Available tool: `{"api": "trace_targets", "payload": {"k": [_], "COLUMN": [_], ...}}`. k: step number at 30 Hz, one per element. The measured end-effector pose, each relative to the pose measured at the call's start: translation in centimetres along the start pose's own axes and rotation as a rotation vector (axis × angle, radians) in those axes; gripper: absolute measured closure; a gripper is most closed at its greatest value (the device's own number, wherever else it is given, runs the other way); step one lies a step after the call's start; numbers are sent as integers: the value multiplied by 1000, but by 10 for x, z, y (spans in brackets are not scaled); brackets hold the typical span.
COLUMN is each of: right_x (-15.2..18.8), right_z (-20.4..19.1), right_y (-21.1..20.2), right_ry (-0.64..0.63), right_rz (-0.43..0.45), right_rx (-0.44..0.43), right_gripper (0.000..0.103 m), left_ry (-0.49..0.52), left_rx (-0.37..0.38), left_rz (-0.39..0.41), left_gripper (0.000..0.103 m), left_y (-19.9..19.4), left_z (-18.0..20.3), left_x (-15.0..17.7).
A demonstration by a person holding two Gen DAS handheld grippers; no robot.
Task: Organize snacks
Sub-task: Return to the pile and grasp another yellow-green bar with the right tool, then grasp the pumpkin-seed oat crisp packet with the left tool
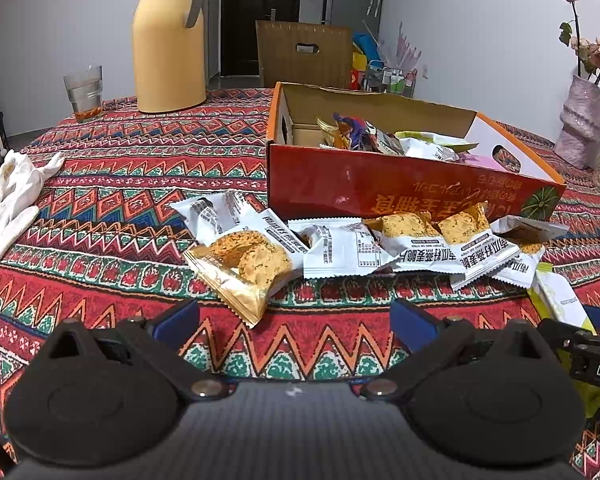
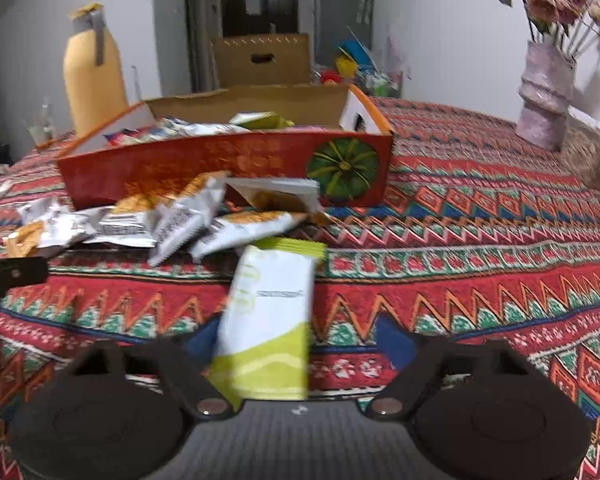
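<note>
A red cardboard box (image 1: 380, 184) (image 2: 220, 168) with several snack packets in it stands on the patterned tablecloth. Several white oat-crisp packets (image 1: 340, 252) (image 2: 172, 224) lie in a row along its front wall. A gold-edged packet (image 1: 244, 272) lies nearest my left gripper (image 1: 294, 320), which is open, with nothing between its blue pads (image 1: 178, 318). A white and green packet (image 2: 268, 312) (image 1: 560, 300) lies lengthwise between the fingers of my right gripper (image 2: 298, 340). The left pad is at the packet's edge. Cloth shows between the packet and the right pad (image 2: 392, 344). This view is blurred.
A yellow jug (image 1: 168, 40) and a glass (image 1: 83, 92) stand at the far left. White gloves (image 1: 8, 196) lie at the left edge. A pink vase with flowers (image 2: 544, 96) stands at the far right. A brown carton (image 1: 304, 52) is beyond the table.
</note>
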State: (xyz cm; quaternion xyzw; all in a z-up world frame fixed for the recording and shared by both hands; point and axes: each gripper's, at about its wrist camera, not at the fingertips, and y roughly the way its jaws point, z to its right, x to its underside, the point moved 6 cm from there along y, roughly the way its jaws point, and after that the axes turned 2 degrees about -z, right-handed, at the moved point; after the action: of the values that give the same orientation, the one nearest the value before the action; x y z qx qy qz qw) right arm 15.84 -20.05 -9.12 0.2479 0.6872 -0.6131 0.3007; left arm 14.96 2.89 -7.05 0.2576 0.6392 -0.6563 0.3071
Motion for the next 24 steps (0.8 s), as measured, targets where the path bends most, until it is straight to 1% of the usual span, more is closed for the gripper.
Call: {"api": "trace_targets", "payload": {"k": [1,4,10,11,14,18,22,24], "right_x": [0,-1,-1,-1,-3,-4,-4,-3], "right_z": [-1,2,16,19,31,46,55,58], "right_y": [-2,-4,-12,-13,-18,-21,-23,-23], "right_ry": [-1,18,46,52,75,108,130,139], "right_rz": [5,14,51,59,83,106,120,124], "right_rx": [-8,-19,-3,2,25,46,54,57], "right_gripper": [66,66,66,67,67,67,67,67], "left_ry": [1,0,-3,2,29,65,141,170], "left_rx": [1,2,12,4,-39,-65,-69,-59], "left_rz": [1,9,12,14,30,29,1,-13], "left_gripper": [0,0,0,0,0,0,0,0], "left_y": [-1,-3,-12,-13,-15,-10,6,14], "left_z": [0,0,-6,-9,-17,-30,-32,-30], "left_x": [0,-1,-8,-9,-17,-28,-35,-36]}}
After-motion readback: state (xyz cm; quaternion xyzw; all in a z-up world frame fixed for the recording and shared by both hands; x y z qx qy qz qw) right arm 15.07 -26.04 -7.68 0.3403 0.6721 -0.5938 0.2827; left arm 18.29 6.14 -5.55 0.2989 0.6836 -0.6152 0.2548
